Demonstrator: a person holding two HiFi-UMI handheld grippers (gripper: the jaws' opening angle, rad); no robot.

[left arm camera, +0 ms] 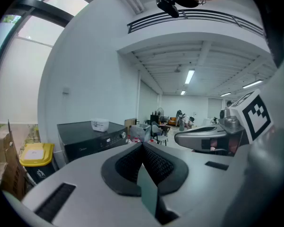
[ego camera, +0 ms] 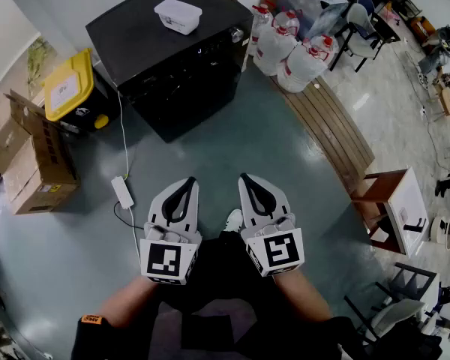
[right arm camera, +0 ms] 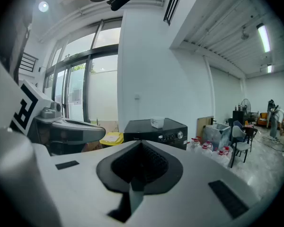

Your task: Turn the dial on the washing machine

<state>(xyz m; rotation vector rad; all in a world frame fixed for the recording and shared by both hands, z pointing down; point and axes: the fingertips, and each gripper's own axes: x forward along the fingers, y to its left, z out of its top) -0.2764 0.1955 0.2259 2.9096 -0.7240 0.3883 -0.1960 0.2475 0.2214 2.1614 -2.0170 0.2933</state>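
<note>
Upper centre, the black boxy washing machine (ego camera: 165, 51) bears a small round silver dial (ego camera: 238, 34). Your left gripper (ego camera: 187, 181) and right gripper (ego camera: 244, 178) have their jaws together, empty.

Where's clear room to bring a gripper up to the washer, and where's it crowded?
Bare floor fronts the washing machine, bordered by the power strip left and wooden bench right. The machine's top is free around the white container. Crowded: water jugs by its right side, yellow-lidded bin and cardboard boxes left.

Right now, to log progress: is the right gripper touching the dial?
Apart. Head view shows bare floor between the right gripper and the dial on the washer.
</note>
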